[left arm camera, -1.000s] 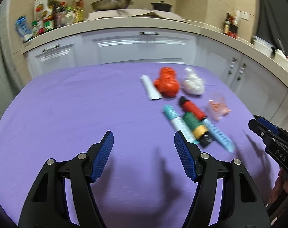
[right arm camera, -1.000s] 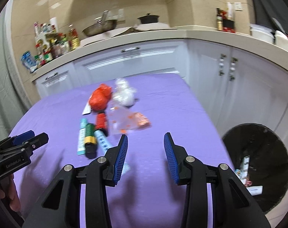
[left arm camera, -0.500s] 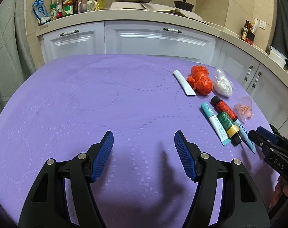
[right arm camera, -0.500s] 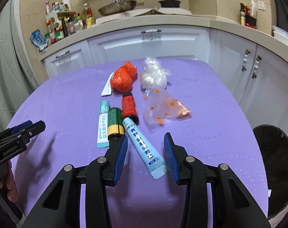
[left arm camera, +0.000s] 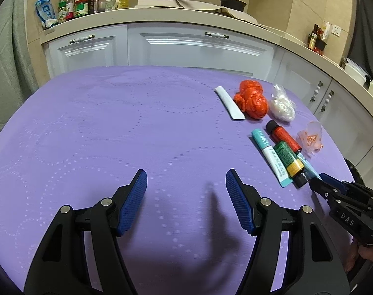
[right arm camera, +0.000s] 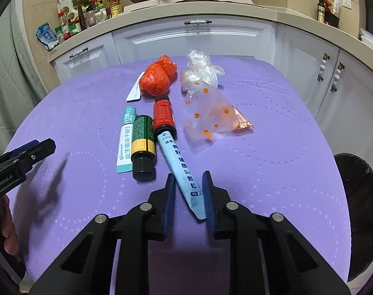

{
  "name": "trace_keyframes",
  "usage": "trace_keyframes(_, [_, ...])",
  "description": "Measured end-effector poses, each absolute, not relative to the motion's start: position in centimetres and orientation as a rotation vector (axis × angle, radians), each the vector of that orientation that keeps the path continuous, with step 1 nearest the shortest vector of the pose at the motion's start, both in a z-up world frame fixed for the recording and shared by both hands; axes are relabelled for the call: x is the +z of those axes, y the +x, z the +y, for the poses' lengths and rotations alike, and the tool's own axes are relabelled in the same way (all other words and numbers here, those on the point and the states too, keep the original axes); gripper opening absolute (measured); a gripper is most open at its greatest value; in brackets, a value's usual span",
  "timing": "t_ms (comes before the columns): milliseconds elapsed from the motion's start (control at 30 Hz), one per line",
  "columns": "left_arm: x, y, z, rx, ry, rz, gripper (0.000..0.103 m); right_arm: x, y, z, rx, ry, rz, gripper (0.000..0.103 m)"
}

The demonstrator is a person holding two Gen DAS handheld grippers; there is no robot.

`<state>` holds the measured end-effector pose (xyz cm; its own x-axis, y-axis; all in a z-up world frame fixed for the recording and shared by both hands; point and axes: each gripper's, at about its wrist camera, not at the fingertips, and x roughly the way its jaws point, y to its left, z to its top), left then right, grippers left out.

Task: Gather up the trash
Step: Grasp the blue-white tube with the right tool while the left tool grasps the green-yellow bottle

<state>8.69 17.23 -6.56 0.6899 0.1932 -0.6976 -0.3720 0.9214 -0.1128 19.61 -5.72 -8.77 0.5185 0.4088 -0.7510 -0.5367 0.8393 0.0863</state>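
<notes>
1. My right hand-held gripper (right arm camera: 188, 191) has just been closing; its jaws now stand narrow around the near end of a light blue sachet (right arm camera: 182, 169). The right pad looks to touch the sachet's edge, but a gap shows on the left side, so I cannot call it a firm grip.
2. My left hand-held gripper (left arm camera: 186, 196) stands wide, with nothing between its pads, over a bare part of the purple surface (left arm camera: 112, 127).
3. The trash lies in a cluster on that surface: a teal-and-white sachet (right arm camera: 126, 140), a green bottle (right arm camera: 143, 145) and a red bottle (right arm camera: 163, 114) side by side, then an orange plastic bag (right arm camera: 158, 78), a clear crumpled bag (right arm camera: 202, 70), an orange-dotted wrapper (right arm camera: 211, 118) and a white strip (right arm camera: 134, 91).
4. Only the right wrist view shows the black bin (right arm camera: 358, 211) past the surface's right edge.
5. The left wrist view shows the right hand-held gripper's tips at the sachet's end; the sachet is mostly hidden there.
</notes>
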Motion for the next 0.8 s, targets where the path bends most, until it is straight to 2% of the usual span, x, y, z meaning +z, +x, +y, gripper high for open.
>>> trace_keyframes(267, [-6.7, 9.4, 15.6, 0.299, -0.235, 0.756, 0.065, -8.5, 19.8, -7.0, 0.557, -0.124, 0.837, 0.014])
trace_keyframes(800, [-6.6, 11.8, 9.8, 0.201, -0.177, 0.773, 0.065, -7.8, 19.5, -11.3, 0.535, -0.037, 0.814, 0.012])
